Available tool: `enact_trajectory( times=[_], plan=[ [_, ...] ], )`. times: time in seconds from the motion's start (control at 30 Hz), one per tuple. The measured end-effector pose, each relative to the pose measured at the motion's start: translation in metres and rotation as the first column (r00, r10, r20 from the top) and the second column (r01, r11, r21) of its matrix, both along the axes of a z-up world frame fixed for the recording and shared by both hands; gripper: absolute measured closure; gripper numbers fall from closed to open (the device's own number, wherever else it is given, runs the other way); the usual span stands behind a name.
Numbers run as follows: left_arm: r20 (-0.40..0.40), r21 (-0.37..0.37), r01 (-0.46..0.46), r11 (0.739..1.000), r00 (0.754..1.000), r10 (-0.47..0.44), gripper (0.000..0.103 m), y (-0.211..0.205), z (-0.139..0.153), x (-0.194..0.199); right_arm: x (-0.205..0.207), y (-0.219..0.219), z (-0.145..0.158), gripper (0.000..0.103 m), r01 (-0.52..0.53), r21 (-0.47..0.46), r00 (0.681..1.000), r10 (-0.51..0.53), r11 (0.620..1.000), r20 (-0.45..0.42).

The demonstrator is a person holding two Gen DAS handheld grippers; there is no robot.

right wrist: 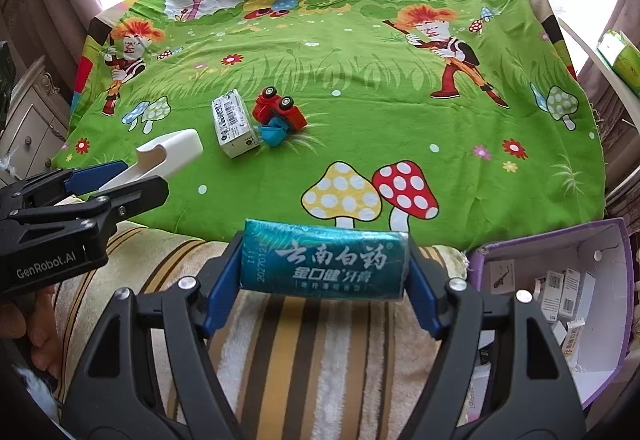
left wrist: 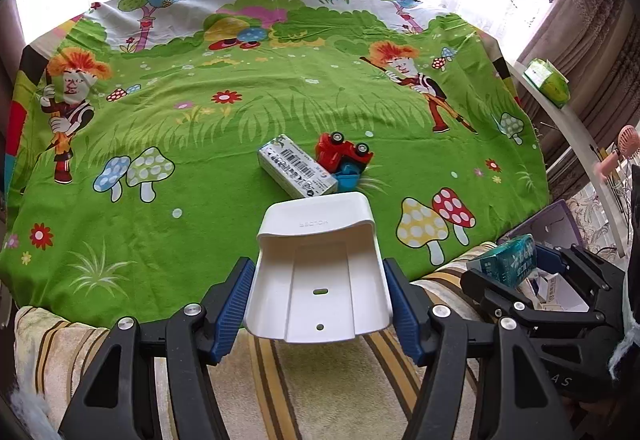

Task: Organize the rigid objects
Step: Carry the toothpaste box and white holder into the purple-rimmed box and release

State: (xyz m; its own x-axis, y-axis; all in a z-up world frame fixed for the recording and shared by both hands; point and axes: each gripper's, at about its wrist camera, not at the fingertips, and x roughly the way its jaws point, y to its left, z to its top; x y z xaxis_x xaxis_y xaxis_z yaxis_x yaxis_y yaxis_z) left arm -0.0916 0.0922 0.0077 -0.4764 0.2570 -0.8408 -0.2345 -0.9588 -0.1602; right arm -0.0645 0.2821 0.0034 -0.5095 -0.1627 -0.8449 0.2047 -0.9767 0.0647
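My left gripper point(left wrist: 320, 304) is shut on a white plastic holder point(left wrist: 318, 272), gripped by its two side walls and held above the near edge of the table. My right gripper point(right wrist: 324, 280) is shut on a teal toothpaste box point(right wrist: 324, 260), gripped by its ends and held crosswise. From the right wrist view the left gripper point(right wrist: 132, 178) and the white holder point(right wrist: 168, 156) show at the left. The right gripper with the teal box point(left wrist: 508, 260) appears at the right of the left wrist view. On the cloth lie a white barcode box point(left wrist: 296, 172) point(right wrist: 234, 124) and an overturned red toy car point(left wrist: 344, 156) point(right wrist: 280, 114).
A green cartoon cloth point(right wrist: 360, 100) covers the table. A striped towel point(right wrist: 300, 352) lies below both grippers. A purple open box point(right wrist: 560, 280) with several small cartons stands at the near right. A green tissue pack point(left wrist: 548, 80) sits on a white ledge at the right.
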Motion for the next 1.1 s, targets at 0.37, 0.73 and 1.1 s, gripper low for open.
enact_trajectory(
  times=[0.37, 0.73, 1.1],
  plan=[
    [-0.029, 0.013, 0.173, 0.985, 0.985, -0.172, 0.039, 0.08, 0.015, 0.034, 0.046, 0.102, 0.018, 0.027, 0.167, -0.016, 0.985, -0.168, 0.986, -0.047],
    [-0.039, -0.018, 0.333, 0.943, 0.942, -0.333, 0.039, 0.152, 0.019, 0.059, 0.084, 0.222, 0.015, 0.027, 0.404, 0.001, 0.914, -0.403, 0.915, -0.044],
    [-0.039, -0.038, 0.484, 0.874, 0.874, -0.485, 0.039, 0.208, 0.018, 0.087, 0.103, 0.278, 0.013, 0.027, 0.52, 0.036, 0.853, -0.518, 0.853, -0.059]
  ],
)
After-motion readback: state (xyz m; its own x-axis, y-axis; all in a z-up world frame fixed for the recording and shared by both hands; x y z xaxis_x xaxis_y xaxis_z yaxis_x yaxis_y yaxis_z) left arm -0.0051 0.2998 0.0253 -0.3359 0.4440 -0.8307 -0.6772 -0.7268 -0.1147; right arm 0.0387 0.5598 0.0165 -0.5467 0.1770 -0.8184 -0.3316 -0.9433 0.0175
